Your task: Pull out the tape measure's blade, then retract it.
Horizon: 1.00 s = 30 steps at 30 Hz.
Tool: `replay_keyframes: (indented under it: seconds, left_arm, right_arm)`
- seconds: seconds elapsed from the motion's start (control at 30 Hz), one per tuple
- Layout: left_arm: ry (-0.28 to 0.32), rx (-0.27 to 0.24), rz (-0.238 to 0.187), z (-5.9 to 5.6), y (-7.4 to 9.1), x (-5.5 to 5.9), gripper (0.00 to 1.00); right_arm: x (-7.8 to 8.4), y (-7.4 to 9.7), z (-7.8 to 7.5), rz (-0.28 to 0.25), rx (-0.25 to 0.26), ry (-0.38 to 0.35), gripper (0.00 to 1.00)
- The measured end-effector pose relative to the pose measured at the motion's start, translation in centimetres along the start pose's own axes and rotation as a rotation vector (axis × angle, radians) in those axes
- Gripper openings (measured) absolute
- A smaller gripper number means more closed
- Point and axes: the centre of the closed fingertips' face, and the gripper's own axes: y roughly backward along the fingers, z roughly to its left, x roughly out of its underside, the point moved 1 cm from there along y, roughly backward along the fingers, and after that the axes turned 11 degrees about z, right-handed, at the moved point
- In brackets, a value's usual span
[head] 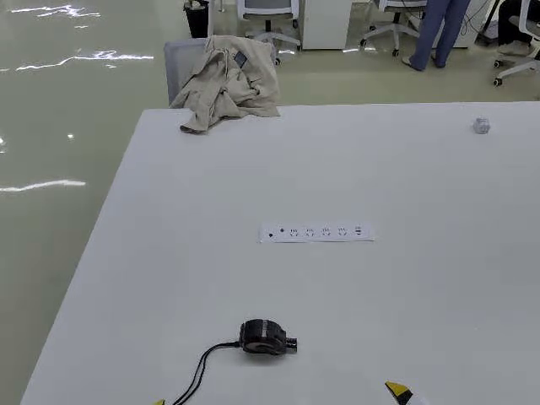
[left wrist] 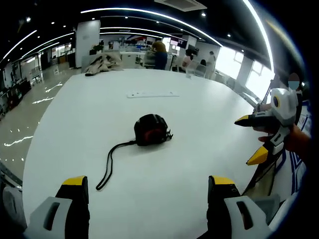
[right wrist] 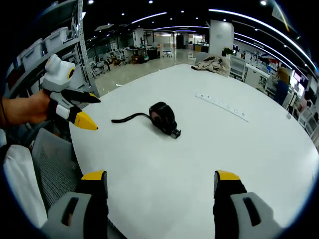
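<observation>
My left gripper [left wrist: 148, 181] and right gripper [right wrist: 160, 176] hang jaws apart; the tape measure [head: 267, 337] lies near the worktop's [head: 422, 295] front edge.

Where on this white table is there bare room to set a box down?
Widest: beyond the power strip up to the far edge, between the jacket and a small grey object. There is also room right of the tape measure. The near edge by its strap is most crowded.
</observation>
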Motion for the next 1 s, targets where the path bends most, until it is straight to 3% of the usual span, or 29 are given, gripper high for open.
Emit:
replay_keyframes:
  seconds: [0.43,1.0]
  left_arm:
    - [-0.032,0.019,0.006,0.2,-0.9,-0.2,0.97]
    - [-0.09,0.045,0.022,0.1,-2.3,-0.9,0.97]
  right_arm:
    - [-0.6,-1.2,0.0,0.011,-0.013,0.048,0.89]
    - [-0.9,-2.5,-1.1,0.029,-0.016,0.101,0.85]
